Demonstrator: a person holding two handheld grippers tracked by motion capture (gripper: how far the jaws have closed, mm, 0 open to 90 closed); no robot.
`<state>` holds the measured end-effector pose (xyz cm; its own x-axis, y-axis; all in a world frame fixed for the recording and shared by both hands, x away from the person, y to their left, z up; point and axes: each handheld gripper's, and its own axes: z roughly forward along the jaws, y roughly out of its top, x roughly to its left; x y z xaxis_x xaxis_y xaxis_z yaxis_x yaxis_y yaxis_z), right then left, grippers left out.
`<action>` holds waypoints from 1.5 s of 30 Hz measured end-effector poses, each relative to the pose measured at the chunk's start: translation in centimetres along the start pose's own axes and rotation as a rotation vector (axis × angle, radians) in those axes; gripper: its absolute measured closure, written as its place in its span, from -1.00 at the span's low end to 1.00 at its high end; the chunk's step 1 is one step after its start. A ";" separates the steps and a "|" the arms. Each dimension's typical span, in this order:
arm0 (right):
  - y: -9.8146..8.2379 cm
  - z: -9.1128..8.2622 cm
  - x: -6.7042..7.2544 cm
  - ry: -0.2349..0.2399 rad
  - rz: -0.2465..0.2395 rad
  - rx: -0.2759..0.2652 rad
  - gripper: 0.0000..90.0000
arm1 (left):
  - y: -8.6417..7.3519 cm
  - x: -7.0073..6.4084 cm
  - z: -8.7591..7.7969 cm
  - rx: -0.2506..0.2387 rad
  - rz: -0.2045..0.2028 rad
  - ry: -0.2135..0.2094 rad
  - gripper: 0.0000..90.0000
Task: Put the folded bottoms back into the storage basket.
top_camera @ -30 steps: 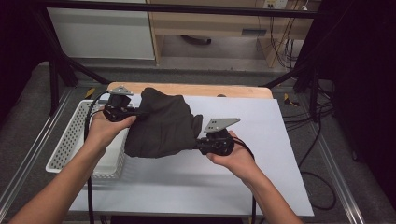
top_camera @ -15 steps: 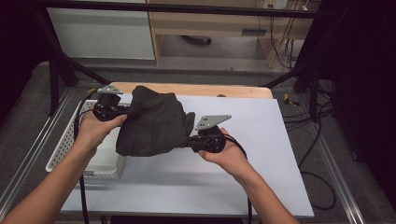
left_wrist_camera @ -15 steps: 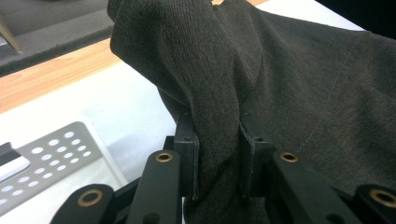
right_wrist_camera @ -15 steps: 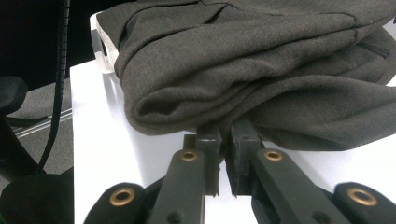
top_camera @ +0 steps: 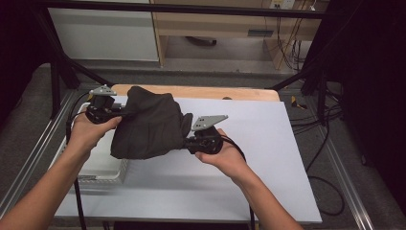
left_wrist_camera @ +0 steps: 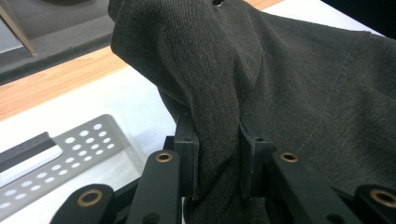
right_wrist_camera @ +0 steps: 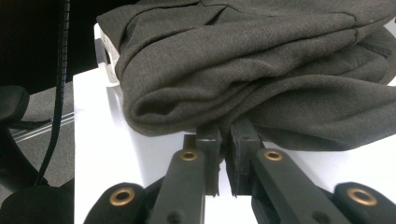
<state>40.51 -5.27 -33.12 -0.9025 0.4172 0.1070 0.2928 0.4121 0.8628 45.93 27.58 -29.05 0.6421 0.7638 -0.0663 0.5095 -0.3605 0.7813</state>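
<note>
Both claws, left claw (left_wrist_camera: 217, 161) and right claw (right_wrist_camera: 223, 154), clamped on dark grey knit garment (top_camera: 148, 124), over white perforated basket (top_camera: 103, 165) at 9 o'clock; thin right-side pinch could slip.

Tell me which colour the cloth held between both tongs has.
Dark charcoal grey cloth, plain; the left gripper view shows it best.

A white perforated basket (top_camera: 103, 168) sat at the nine o'clock edge of a white table (top_camera: 268, 158), a wooden board (top_camera: 230, 92) bordering it at twelve o'clock, cables (top_camera: 330, 191) trailing at three o'clock.
</note>
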 end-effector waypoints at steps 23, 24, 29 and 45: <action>2.3 3.4 0.9 0.040 -0.020 -0.001 0.89 | -1.4 2.6 -2.5 -0.016 -0.022 0.045 0.61; 2.4 3.5 0.9 0.043 -0.020 -0.001 0.89 | -1.5 2.7 -2.6 -0.016 -0.023 0.047 0.61; 2.7 4.3 1.1 0.051 -0.022 -0.003 0.89 | -1.9 3.2 -3.0 -0.020 -0.030 0.056 0.61; 3.4 6.1 1.4 0.065 -0.023 -0.011 0.89 | -2.6 4.5 -3.9 -0.025 -0.046 0.079 0.61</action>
<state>42.16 1.64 -32.98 -0.9277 0.3542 0.1182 0.2682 0.4119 0.8709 45.25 34.00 -28.99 0.5707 0.8194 -0.0546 0.5228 -0.3112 0.7936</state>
